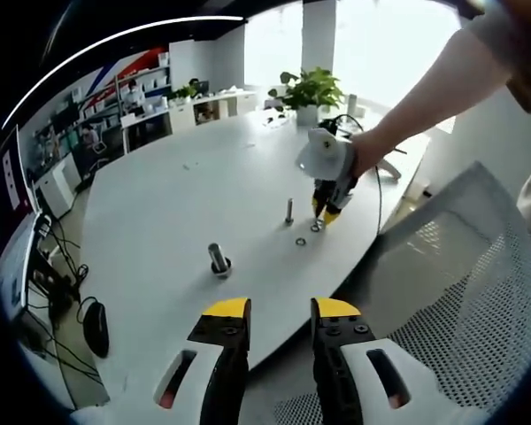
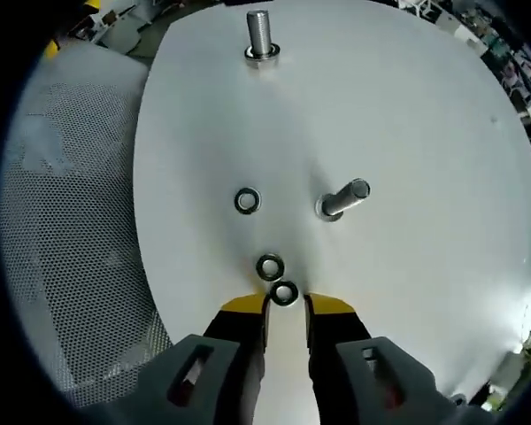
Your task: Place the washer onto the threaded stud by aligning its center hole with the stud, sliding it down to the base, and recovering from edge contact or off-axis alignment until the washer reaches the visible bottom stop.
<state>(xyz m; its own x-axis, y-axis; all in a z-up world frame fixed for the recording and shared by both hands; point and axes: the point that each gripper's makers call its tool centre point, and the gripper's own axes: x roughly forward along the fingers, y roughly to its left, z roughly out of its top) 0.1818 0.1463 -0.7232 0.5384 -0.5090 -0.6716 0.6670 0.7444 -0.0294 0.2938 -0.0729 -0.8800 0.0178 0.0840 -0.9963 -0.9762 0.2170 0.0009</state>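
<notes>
In the left gripper view we look from beyond the edge of the white oval table (image 1: 168, 212), across its top toward the bright windows, standing well back, our own yellow-tipped jaws low in the picture. In the right gripper view we hang close above that tabletop (image 2: 407, 124), looking steeply down. Both views share the slim upright metal stud (image 1: 289, 211) (image 2: 343, 198), the thicker threaded bolt with its nut (image 1: 219, 258) (image 2: 259, 37), and the grey mesh chair (image 1: 460, 292) (image 2: 71, 221).
</notes>
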